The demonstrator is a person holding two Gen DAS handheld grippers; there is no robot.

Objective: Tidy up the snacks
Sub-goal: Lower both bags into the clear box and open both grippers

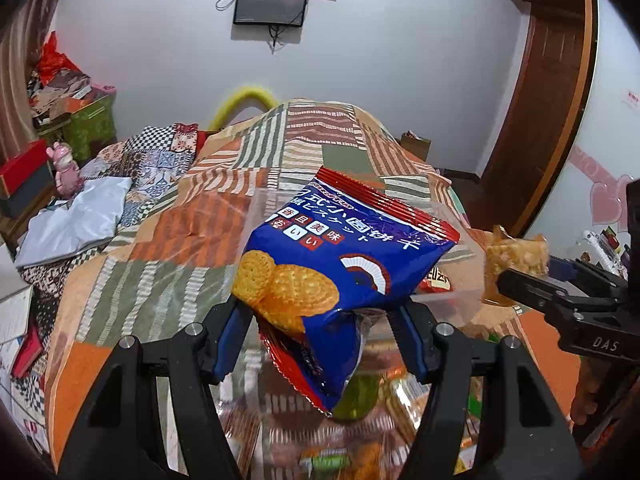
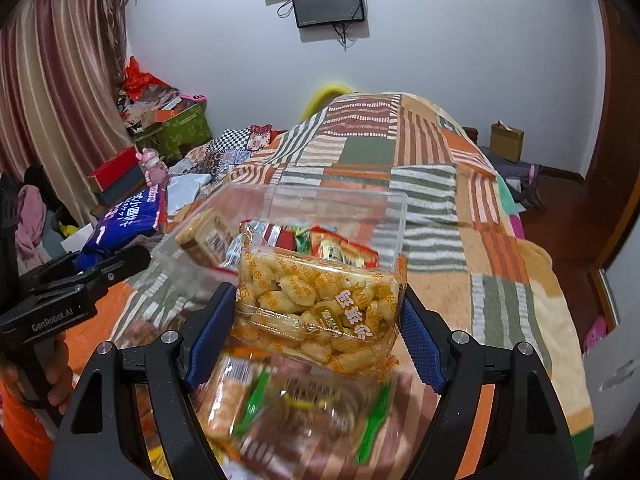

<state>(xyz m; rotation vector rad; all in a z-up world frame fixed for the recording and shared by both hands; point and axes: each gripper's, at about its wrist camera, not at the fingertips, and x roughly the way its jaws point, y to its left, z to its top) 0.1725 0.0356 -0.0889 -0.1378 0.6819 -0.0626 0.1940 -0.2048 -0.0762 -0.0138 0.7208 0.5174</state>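
My left gripper (image 1: 320, 328) is shut on a blue biscuit bag (image 1: 320, 272) with a red top edge and holds it up over a clear plastic box (image 1: 460, 292). The bag also shows at the left of the right wrist view (image 2: 124, 220). My right gripper (image 2: 316, 320) is shut on a clear orange-printed pack of puffed snacks (image 2: 320, 308) and holds it just in front of the clear box (image 2: 336, 204), which holds red and green packets (image 2: 340, 248). The right gripper also shows at the right of the left wrist view (image 1: 520, 276).
Several loose snack packs (image 2: 288, 412) lie on the patchwork bedspread (image 2: 440, 184) below both grippers. A cluttered stack of boxes (image 2: 168, 128) and a curtain stand at the left. A wooden door (image 1: 548, 92) is at the right, and a screen (image 1: 272, 2) hangs on the far wall.
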